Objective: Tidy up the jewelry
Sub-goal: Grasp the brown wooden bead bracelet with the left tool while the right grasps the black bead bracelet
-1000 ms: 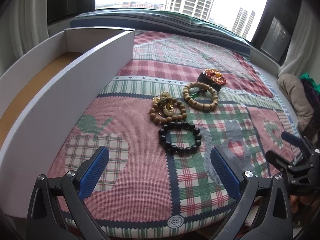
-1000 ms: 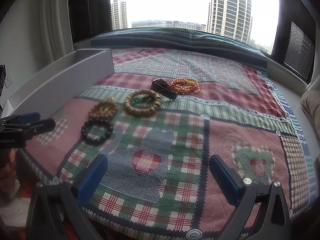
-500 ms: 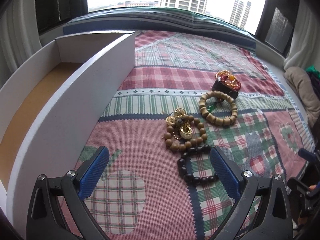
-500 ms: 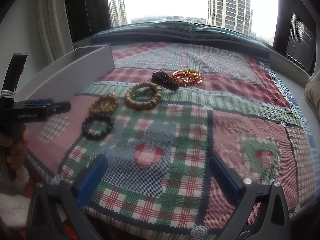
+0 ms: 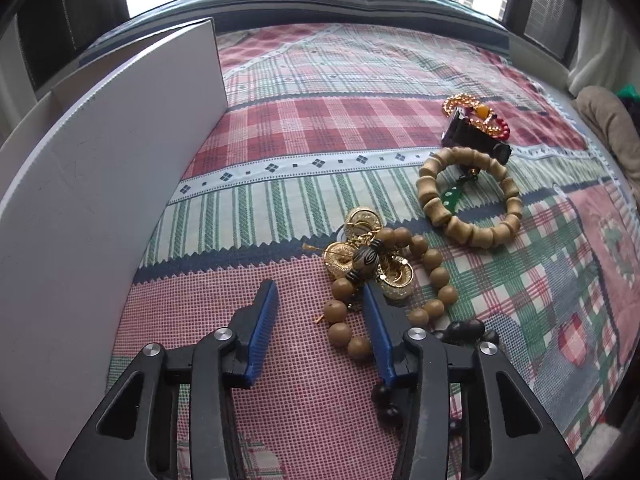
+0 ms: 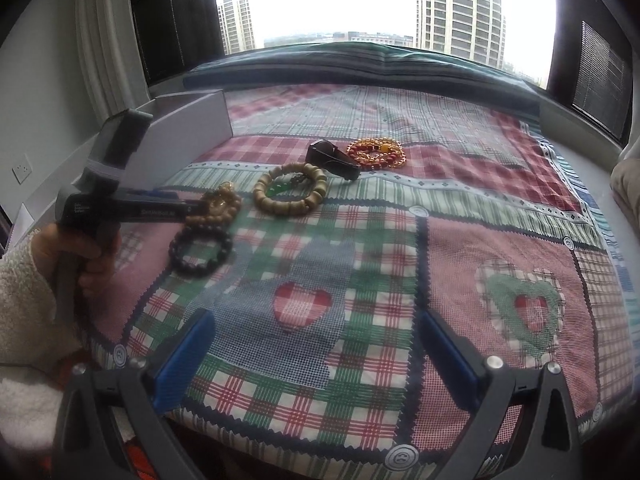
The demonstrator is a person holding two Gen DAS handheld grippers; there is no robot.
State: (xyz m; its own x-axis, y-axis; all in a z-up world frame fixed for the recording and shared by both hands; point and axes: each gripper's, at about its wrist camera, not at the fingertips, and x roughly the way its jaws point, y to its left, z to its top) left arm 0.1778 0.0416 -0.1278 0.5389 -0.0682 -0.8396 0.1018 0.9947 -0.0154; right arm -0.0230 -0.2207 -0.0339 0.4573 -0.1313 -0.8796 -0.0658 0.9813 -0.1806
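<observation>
My left tool (image 5: 320,320) points down at the patchwork quilt (image 5: 360,80) on the bed, its blue pads (image 5: 264,320) closing around the near edge of the brown bead bracelet (image 5: 434,276) — a few of its round beads sit between them, but the pads are not yet pressing on anything I can see. Gold coin charms (image 5: 360,256) lie tangled on that bracelet. A black bead bracelet (image 6: 200,250) lies just beside it, partly hidden under my left tool. Farther off lies a pale wooden bracelet (image 5: 468,196) with a green charm, and beyond it a dark clip (image 5: 472,136) touching a red and gold bead string (image 5: 476,114). A white box (image 5: 100,184) stands along the left side of the quilt. My right tool (image 6: 316,356) hovers with its pads wide apart over a heart patch — nothing between them.
</observation>
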